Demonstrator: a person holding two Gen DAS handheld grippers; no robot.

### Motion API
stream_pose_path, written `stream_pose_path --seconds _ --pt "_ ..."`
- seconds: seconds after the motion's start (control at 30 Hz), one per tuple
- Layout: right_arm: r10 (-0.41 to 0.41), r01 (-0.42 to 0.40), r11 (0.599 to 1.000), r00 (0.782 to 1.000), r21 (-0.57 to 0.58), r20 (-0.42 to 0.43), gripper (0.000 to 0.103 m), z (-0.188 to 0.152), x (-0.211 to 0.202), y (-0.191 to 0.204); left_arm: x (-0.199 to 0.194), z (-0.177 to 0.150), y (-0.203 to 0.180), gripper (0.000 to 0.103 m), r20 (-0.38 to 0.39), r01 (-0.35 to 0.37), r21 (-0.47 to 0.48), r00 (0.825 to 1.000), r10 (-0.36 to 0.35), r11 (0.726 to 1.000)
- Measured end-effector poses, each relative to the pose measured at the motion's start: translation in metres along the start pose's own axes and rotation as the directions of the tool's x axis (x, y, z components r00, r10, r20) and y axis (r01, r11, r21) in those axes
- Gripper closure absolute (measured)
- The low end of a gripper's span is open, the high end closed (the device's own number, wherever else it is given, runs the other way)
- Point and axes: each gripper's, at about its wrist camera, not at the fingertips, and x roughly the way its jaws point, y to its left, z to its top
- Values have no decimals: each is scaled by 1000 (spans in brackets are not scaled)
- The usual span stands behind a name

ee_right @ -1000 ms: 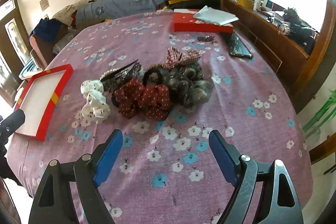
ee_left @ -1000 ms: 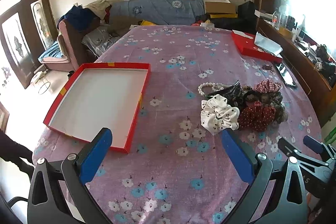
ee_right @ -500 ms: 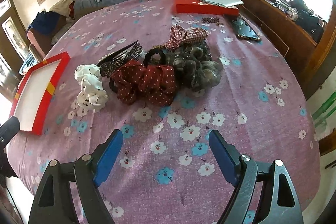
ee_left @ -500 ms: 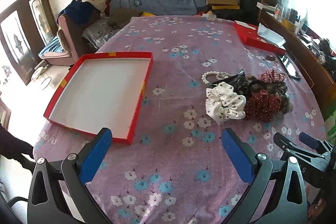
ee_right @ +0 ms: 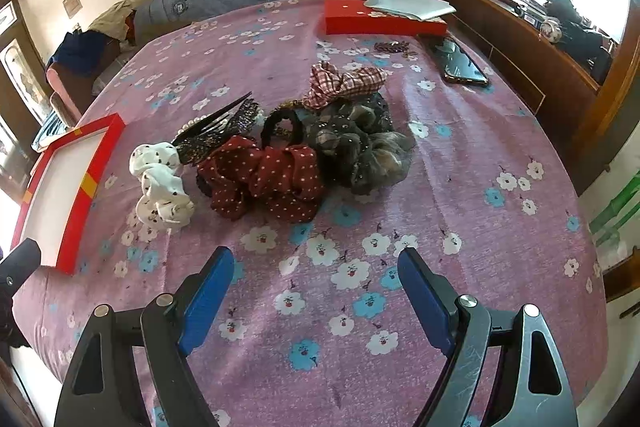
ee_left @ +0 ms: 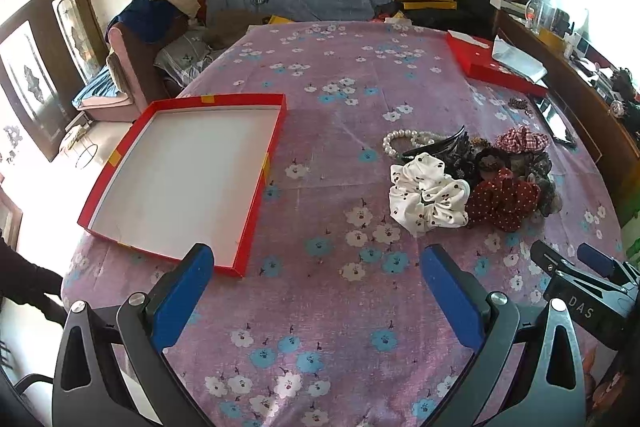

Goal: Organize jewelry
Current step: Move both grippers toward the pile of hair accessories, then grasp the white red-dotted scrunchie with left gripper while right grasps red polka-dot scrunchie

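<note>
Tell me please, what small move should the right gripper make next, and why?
Probably move the right gripper forward and down to the red dotted scrunchie. Its jaws are open and empty, and that scrunchie lies nearest in front, at the edge of the pile. The red tray on the left holds nothing yet, so no item has been sorted so far.

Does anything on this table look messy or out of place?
Yes. The hair accessories lie heaped together: a white scrunchie, a red dotted scrunchie, a pearl bracelet and more, while the open red box beside them holds nothing. A phone lies nearby.
</note>
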Motion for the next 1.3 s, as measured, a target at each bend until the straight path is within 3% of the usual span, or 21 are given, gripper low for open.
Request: stream_pose_path --seconds 0.2,0.4,0.7,0.93,1.0,1.07,1.2,1.3 --pt "-4 4 1000 1000 15 20 16 5 1 -12 18 6 9 0 -40 34 -33 999 -35 999" --pt "20 -20 1000 1000 4 7 16 11 2 -19 42 22 9 0 -77 112 -59 990 -117 992" --pt "102 -102 995 995 20 -10 31 26 12 -25 70 49 -19 0 -124 186 -29 974 -189 982" --pt "257 -256 965 966 46 -11 34 46 25 -20 107 63 -41 1 -170 316 -43 932 -318 948" --pt "294 -293 955 956 49 -15 34 53 29 -16 118 62 -44 7 -196 345 -62 916 -350 937" --pt "307 -306 951 951 52 -22 37 57 34 -13 126 60 -47 14 -220 345 -63 910 -351 936" --pt "319 -316 946 947 69 -46 42 58 42 -12 132 54 -50 24 -238 332 -48 912 -334 942" --pt "321 -316 945 945 83 -63 45 58 48 -13 135 52 -53 38 -247 328 -32 913 -325 944"
